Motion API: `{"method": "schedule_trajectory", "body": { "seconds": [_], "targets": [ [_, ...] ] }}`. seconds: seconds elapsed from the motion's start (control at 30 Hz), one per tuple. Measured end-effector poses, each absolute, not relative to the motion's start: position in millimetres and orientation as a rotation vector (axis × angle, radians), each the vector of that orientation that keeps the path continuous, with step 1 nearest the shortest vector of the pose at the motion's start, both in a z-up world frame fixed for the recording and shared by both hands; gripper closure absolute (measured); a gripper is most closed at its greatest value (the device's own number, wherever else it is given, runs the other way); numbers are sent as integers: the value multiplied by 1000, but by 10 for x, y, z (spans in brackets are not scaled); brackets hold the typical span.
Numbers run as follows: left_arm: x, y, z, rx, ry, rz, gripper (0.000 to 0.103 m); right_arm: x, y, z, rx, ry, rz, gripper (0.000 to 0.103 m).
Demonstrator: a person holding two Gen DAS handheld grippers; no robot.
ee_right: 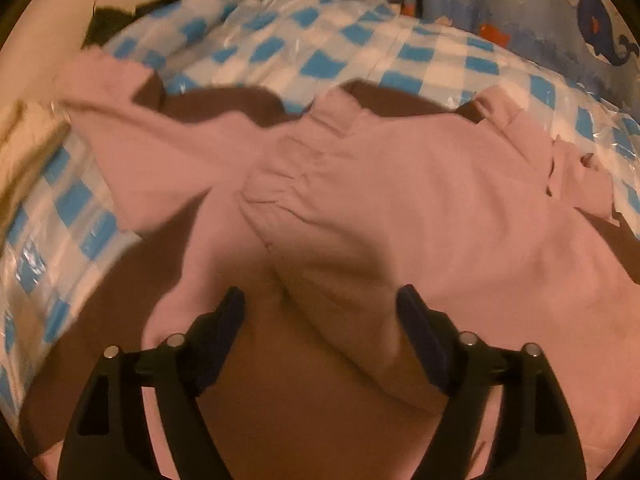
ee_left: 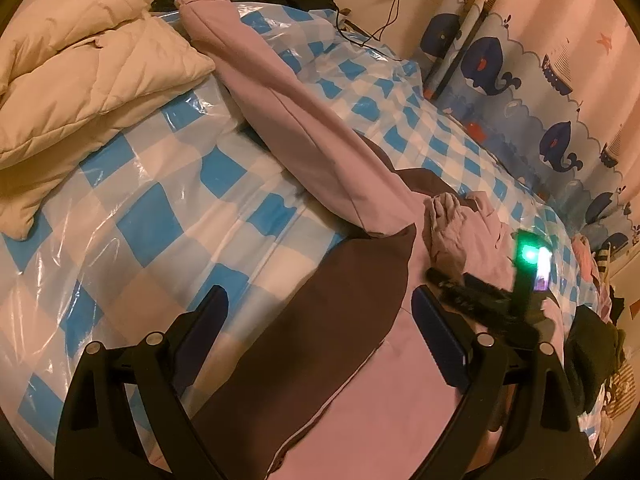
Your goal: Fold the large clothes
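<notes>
Pink-and-brown garment spread on the checked bed

The garment (ee_right: 400, 184) lies across the blue-checked cover (ee_left: 152, 216) — left gripper (ee_left: 320, 312) and right gripper (ee_right: 320, 308) both hover above it, jaws apart, grasping nothing.

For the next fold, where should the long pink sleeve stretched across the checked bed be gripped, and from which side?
Probably at the cuff end of the pink sleeve, near the cream quilt. There the cloth ends in a narrow doubled edge lying flat on the checked cover, free of the garment's body. Come from above and the quilt side, jaws across its width. The left gripper hangs open and is the nearer one.
</notes>
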State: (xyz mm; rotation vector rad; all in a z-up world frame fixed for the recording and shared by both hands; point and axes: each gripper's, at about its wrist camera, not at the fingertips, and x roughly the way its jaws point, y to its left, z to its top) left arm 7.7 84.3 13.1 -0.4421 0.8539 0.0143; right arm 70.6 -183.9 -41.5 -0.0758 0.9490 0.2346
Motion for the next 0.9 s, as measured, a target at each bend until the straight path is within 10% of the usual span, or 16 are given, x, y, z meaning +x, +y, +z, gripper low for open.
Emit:
{"method": "schedule_trajectory", "body": {
  "seconds": [0.4,0.57,0.9],
  "targets": [
    [89,711,116,-417,857,1,14,-290,-3935,480,324,626,-22,24],
    [127,472,72,-378,865,-18,14,-330,-5061,-140,554,829,-169,25],
    [675,-813,729,-207,589,-241,14,-277,-5146,479,439,606,-106,27]
  ]
}}
